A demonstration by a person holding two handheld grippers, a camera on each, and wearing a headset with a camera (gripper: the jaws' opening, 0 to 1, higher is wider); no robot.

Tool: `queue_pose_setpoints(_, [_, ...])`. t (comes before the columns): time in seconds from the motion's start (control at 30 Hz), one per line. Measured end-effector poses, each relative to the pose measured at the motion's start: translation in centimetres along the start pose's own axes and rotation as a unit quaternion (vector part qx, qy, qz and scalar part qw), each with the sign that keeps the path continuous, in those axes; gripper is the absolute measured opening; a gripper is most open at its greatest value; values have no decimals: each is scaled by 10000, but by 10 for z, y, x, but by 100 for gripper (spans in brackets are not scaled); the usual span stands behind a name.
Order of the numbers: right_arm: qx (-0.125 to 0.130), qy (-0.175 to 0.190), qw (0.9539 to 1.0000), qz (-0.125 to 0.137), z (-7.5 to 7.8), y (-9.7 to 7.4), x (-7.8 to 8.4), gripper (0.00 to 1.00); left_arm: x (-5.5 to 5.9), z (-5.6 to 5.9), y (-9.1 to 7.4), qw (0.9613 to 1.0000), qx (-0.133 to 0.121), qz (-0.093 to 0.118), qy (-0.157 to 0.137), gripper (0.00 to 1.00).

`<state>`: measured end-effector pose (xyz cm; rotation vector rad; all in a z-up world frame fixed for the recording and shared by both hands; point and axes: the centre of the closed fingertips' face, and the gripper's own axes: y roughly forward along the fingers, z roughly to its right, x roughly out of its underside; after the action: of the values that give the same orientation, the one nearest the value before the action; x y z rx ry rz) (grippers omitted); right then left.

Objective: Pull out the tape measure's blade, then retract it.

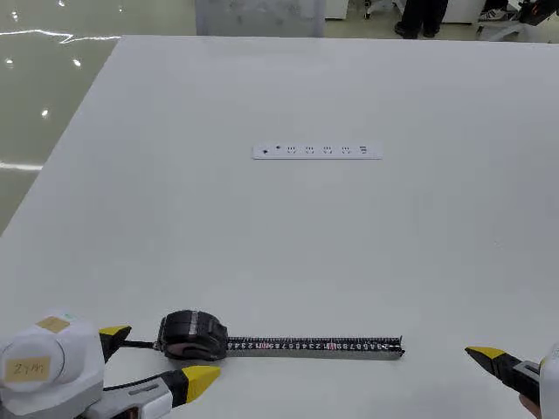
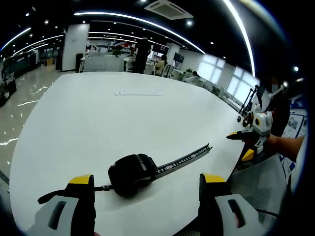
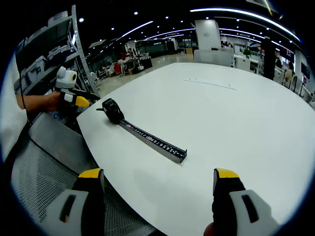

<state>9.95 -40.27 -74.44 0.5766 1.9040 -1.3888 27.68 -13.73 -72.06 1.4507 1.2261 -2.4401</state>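
White left tool housing, black jaws tipped yellow, two tan stickers.

The head view's edge cuts off the right tool.

Left gripper and right gripper well apart, both with jaws spread wide

The tape lies on the bench at the head view's lower left, its blade running right to lower centre. The left tool, bottom left, has a jaw either side of the tape. The right tool is bottom right, apart from the blade's end. A power strip lies behind, mid-frame.
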Motion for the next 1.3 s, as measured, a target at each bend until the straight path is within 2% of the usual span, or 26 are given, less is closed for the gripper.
queue_pose_setpoints(0.23, [-17,25,10000,11,1,2,0,92,-3,-4,11,9994,-86,33,-337,83])
queue_pose_setpoints(0.43, [-38,37,10000,21,1,4,0,92,-3,2,20,9988,-98,7,-484,82])
queue_pose_setpoints(0.5, [-41,40,10000,14,1,4,1,92,-3,6,24,9985,-24,-14,-555,82])
queue_pose_setpoints(0.6, [-51,47,10000,18,2,5,1,92,-3,8,29,9984,-54,-44,-557,82])
queue_pose_setpoints(0.9, [-56,62,10000,-1,5,5,2,92,4,3,41,9973,-261,-130,-672,81])
queue_pose_setpoints(1.3, [-113,44,9999,-15,5,9,3,92,9,-2,50,9961,-368,-197,-772,81])
